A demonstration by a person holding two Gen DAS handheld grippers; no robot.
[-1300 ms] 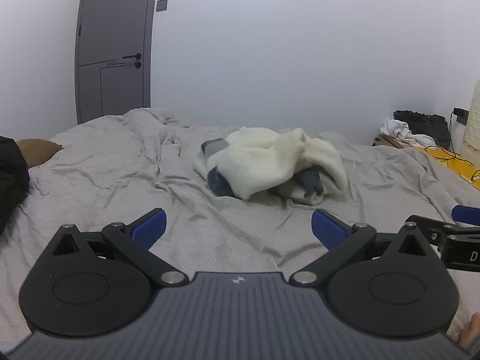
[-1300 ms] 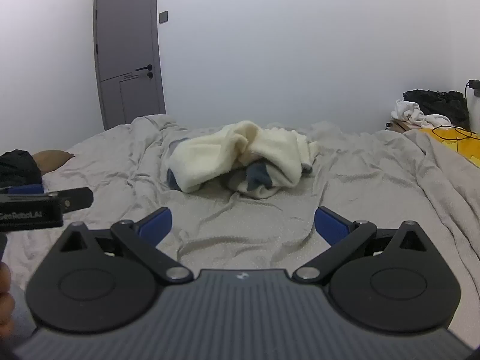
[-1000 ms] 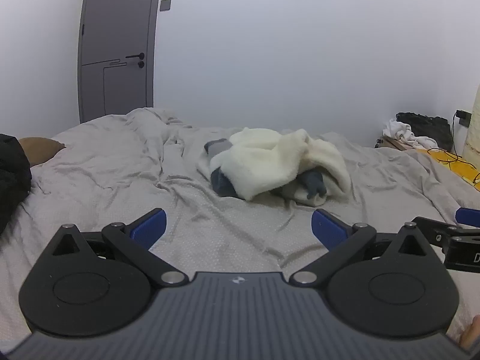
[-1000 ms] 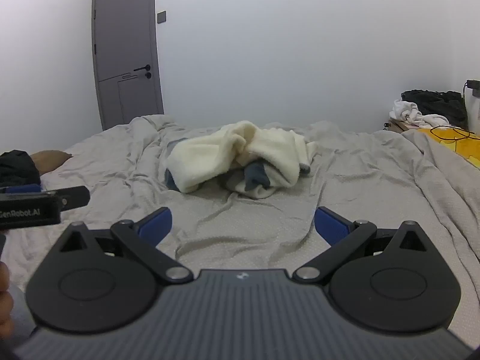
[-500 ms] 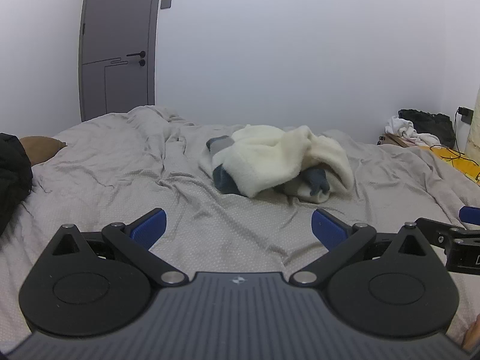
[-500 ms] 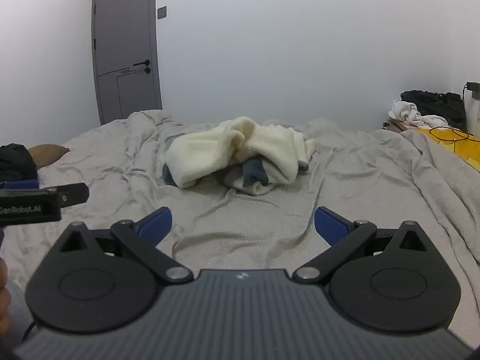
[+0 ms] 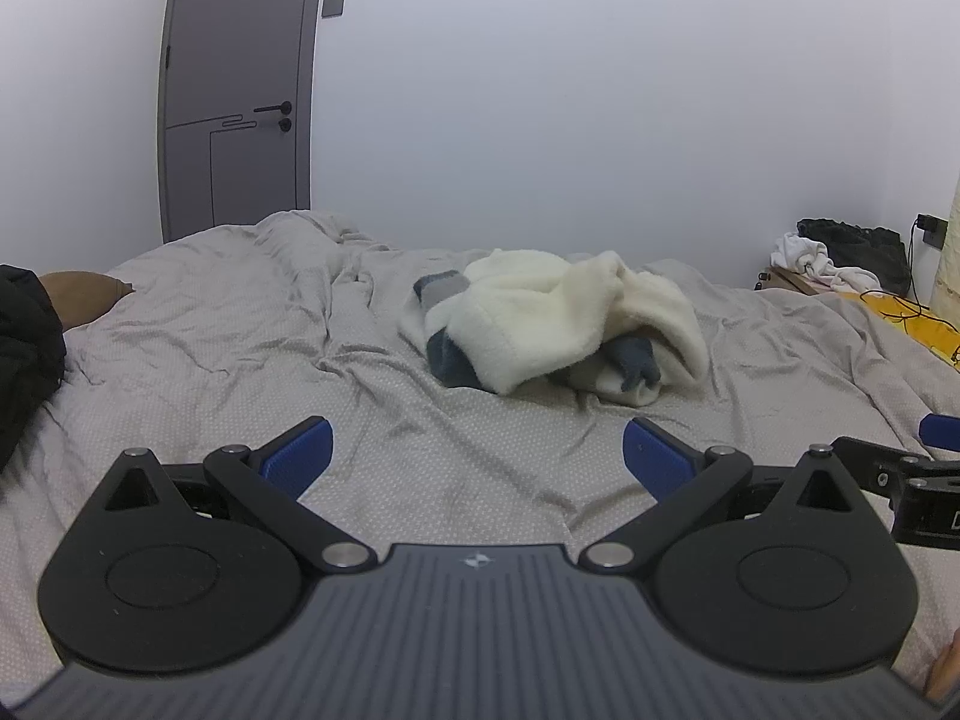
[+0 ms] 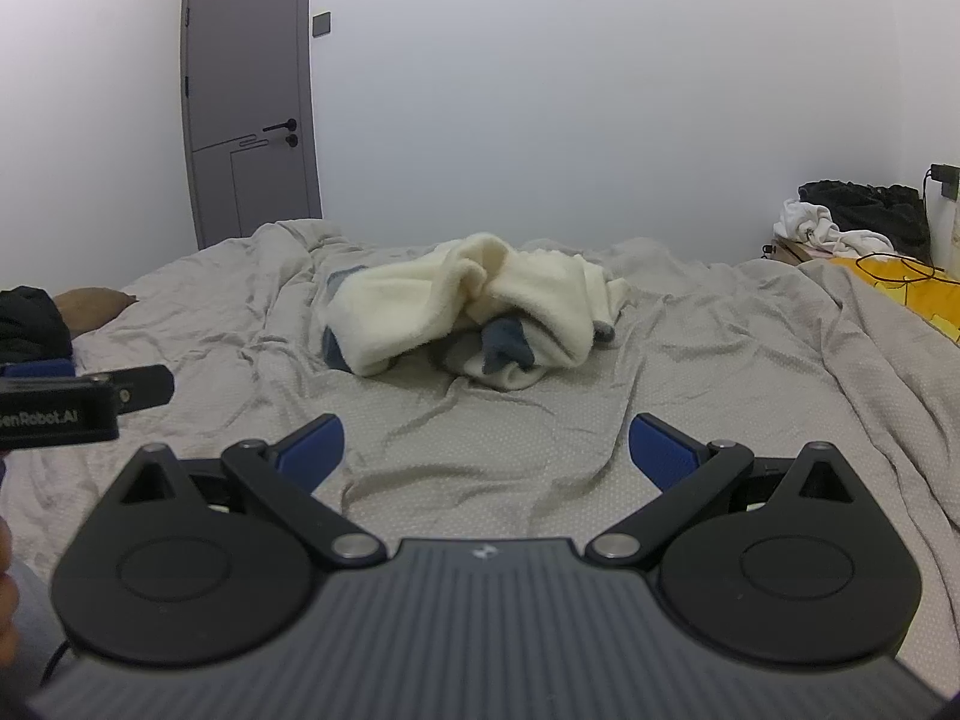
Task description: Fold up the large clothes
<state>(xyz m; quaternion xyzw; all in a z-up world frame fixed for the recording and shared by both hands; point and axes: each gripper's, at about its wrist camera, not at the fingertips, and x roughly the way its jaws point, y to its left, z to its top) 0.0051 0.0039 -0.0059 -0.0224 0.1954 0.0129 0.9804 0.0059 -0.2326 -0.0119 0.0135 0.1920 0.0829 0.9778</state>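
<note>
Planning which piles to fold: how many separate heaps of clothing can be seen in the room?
3. A cream-and-blue fleece garment crumpled mid-bed, a black garment at the bed's left edge, and a white-and-black pile beside the far right wall. More may lie out of view.

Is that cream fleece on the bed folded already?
No. The fleece lies crumpled in a heap on the bed, navy parts poking out.

A home bedroom: rumpled grey bed (image 7: 240,348), closed grey door (image 7: 237,90), white walls.
</note>
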